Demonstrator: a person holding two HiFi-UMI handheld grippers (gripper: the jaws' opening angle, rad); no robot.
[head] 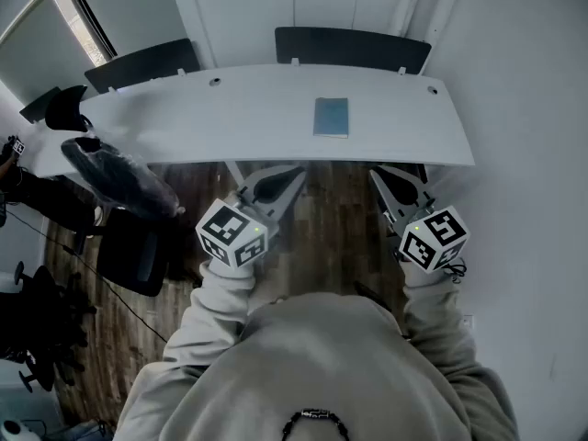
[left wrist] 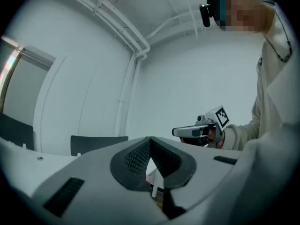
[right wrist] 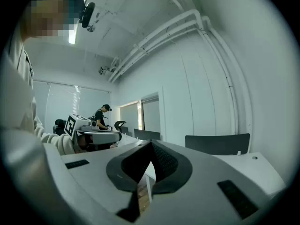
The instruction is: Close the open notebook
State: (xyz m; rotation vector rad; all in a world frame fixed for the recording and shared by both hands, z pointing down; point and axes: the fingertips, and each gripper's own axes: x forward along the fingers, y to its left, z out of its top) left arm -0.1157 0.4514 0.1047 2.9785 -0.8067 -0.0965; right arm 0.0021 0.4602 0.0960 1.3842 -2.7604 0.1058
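A blue-grey notebook (head: 331,117) lies flat on the white curved table (head: 230,122), right of the table's middle, and shows as one closed cover. My left gripper (head: 292,175) and right gripper (head: 378,175) are held side by side over the wooden floor, short of the table's near edge and apart from the notebook. Both point level toward the table. Each has its jaws together with nothing between them. The left gripper view shows the right gripper (left wrist: 175,131) off to the side, and the right gripper view shows the left gripper (right wrist: 119,136). Neither gripper view shows the notebook.
Two dark chairs (head: 353,48) (head: 142,62) stand behind the table. A black office chair (head: 119,180) sits at the left near the table's end. A white wall runs close on the right. A person (right wrist: 101,117) stands far back in the room.
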